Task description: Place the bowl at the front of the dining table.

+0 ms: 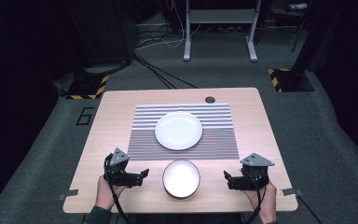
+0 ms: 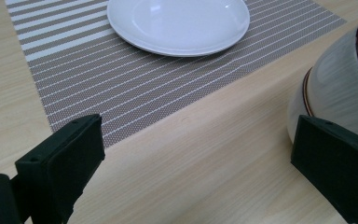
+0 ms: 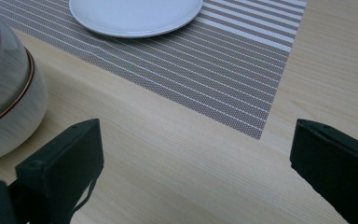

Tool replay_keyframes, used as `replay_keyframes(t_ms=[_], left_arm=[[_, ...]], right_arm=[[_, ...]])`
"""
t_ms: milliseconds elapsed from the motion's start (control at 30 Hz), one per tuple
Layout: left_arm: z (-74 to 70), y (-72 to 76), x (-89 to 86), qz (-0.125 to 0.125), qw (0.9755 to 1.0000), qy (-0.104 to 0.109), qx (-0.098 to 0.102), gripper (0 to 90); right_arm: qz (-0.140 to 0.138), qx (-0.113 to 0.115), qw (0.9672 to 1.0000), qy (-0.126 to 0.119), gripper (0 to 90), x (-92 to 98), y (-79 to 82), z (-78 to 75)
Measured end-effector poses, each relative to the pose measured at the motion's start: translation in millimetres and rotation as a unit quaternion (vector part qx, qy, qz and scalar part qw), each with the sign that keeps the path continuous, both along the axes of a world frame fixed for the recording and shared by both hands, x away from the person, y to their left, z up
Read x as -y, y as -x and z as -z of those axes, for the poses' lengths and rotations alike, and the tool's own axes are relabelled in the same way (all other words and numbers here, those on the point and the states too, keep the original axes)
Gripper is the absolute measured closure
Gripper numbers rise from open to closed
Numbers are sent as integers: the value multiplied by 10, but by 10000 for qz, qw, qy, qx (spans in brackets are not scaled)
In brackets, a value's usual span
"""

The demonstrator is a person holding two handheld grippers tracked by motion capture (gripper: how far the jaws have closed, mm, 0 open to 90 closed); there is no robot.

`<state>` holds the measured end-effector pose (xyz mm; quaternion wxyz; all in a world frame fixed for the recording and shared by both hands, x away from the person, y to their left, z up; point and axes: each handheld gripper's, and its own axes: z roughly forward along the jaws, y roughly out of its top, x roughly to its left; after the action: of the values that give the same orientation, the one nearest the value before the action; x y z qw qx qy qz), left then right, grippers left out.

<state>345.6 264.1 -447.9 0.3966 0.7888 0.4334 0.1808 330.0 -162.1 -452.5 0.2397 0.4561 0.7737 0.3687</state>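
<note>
A white plate lies on a striped placemat in the middle of the wooden table. A pale bowl with a dark rim stands in front of the mat, near the table's front edge. My left gripper rests left of the bowl, open, with nothing between its jaws. My right gripper rests right of the bowl, also open and holding nothing. The left gripper view has the bowl at its right edge and the plate ahead. The right gripper view has the bowl at its left and the plate beyond.
A round cable hole sits at the table's far edge. Beyond the table are a white stand's legs, floor cables and hazard-striped bases. Bare wood lies around both grippers.
</note>
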Motion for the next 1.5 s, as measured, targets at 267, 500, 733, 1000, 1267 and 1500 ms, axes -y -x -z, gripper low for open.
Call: replay_keyframes(t_ms=[267,500,733,1000,1267,1500], left_arm=[[-49,-8,96,146,9999,-29,36,21],[-94,-17,169,230,9997,-53,80,22],[-127,-28,230,331,9994,-26,132,25],[-145,-46,319,436,9989,9,170,28],[-190,-55,382,505,9985,62,208,31],[-227,-72,426,548,9981,95,255,32]], right_arm=[[-155,50,9999,-48,19,-77,13,-58],[-261,98,9996,-50,21,-153,8,-116],[-384,139,9991,-55,22,-237,-5,-163],[-552,233,9982,-22,23,-334,-3,-226],[-695,282,9972,-28,25,-432,-3,-259],[-839,261,9961,21,26,-503,-14,-262]])
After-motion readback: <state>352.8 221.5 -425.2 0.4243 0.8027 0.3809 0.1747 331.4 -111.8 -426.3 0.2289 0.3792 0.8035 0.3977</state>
